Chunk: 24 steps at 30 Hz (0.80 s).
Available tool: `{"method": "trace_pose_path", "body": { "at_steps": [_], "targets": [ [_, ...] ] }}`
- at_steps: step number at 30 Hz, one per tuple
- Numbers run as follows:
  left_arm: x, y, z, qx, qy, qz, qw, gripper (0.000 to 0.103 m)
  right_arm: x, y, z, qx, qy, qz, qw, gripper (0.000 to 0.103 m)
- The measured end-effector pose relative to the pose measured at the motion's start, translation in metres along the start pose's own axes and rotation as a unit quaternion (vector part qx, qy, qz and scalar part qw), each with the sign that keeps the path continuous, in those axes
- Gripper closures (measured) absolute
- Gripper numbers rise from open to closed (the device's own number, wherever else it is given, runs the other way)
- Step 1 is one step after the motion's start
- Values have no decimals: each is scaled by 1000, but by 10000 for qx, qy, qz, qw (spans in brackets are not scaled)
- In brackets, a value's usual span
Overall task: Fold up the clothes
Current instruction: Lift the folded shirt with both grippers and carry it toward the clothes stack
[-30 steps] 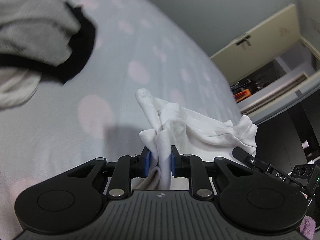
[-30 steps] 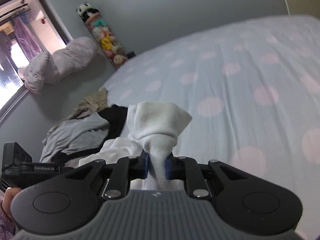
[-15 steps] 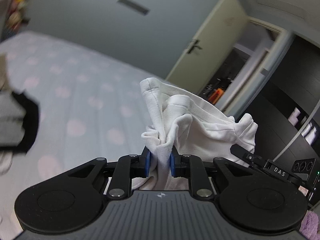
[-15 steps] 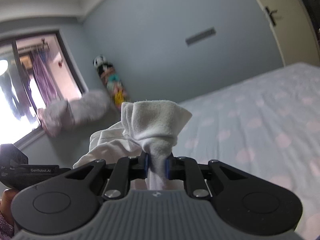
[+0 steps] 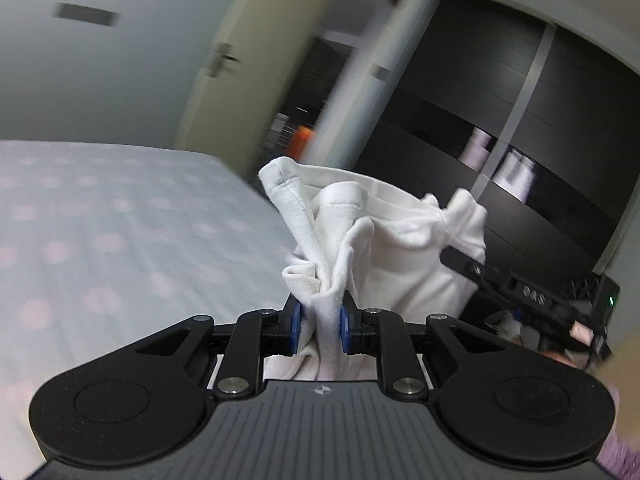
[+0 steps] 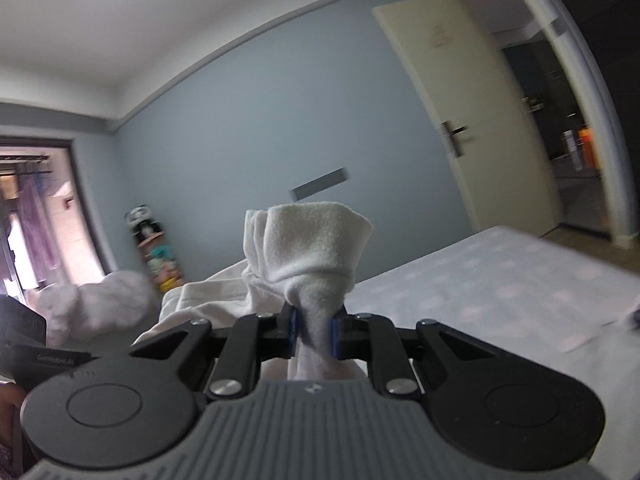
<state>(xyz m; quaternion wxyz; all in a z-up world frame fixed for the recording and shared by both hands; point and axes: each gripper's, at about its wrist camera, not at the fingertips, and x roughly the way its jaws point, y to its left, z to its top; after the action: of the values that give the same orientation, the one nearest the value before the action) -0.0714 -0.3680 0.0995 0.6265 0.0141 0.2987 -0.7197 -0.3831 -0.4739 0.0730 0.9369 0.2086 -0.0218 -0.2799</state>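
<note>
The left gripper (image 5: 320,322) pinches a bunched fold of the soft white cotton garment (image 5: 384,240) between its blue pads. The right gripper (image 6: 313,330) pinches another bunch of the same cloth (image 6: 316,248), which puffs up above its jaws. The garment hangs in the air between the two grippers, up off the pale blue bed sheet with pink dots (image 5: 120,232). Behind stand a cream door (image 6: 472,120) and a dark wardrobe (image 5: 500,120). A blurry shape by the wall may be a stack of soft toys (image 6: 154,248).
</note>
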Motion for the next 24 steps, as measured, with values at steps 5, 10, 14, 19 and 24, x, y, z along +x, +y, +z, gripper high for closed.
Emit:
{"method": "trace_pose_path", "body": {
  "at_steps": [5,10,14,19,24],
  "targets": [
    [71,-53,9,375,301,-686,9965,87,-61,-48,39,-231,-115,-662,9975,85],
    [136,-87,4,531,647,-1235,9888,87,-103,-87,67,-495,12,-1274,9906,85],
    [180,-104,-8,479,978,-1688,9796,87,-124,-121,79,-585,229,-1677,9838,85],
    [227,-111,-23,362,1355,-2002,9697,87,-130,-157,86,-599,511,-2071,9751,85],
    [266,-97,-31,186,1533,-1786,9717,87,-106,-195,84,-441,752,-2180,9720,85]
  ]
}}
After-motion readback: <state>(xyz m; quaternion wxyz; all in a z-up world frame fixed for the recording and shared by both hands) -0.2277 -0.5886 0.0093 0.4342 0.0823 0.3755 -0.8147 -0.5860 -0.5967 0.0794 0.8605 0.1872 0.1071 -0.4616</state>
